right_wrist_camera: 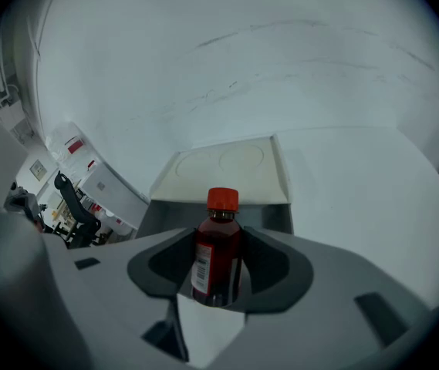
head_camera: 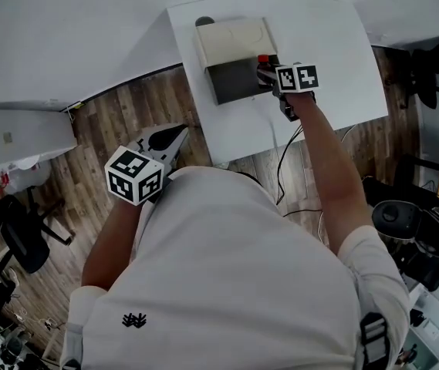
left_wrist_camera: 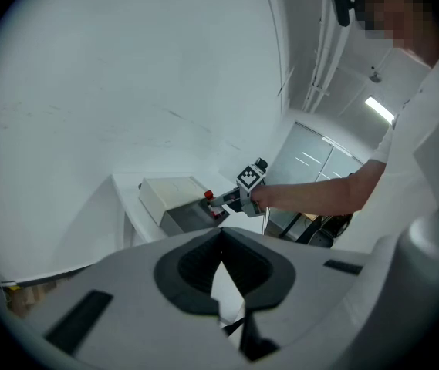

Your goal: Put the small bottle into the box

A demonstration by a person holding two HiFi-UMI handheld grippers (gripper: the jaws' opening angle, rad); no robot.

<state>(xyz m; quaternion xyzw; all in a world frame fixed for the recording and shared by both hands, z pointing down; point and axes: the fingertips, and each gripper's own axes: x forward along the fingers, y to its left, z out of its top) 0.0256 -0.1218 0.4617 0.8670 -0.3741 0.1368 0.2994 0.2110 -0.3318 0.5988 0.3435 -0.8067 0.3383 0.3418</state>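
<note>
A small bottle [right_wrist_camera: 217, 257] of dark red liquid with a red cap stands upright between the pads of my right gripper [right_wrist_camera: 219, 272], which is shut on it. In the head view the bottle [head_camera: 265, 65] and right gripper [head_camera: 270, 72] hang at the right edge of the box [head_camera: 234, 43], a beige case with its lid swung back and a grey inside, on the white table [head_camera: 327, 45]. The left gripper view shows the box [left_wrist_camera: 171, 197] and bottle [left_wrist_camera: 209, 196] far off. My left gripper [head_camera: 177, 135] stays near my body, over the floor, jaw tips [left_wrist_camera: 221, 245] together and nothing held.
A black cable [head_camera: 288, 153] trails off the table's near edge. Wooden floor surrounds the table. A white cabinet [head_camera: 18, 137] and a black office chair [head_camera: 18, 237] stand at the left; dark equipment [head_camera: 408, 222] sits at the right.
</note>
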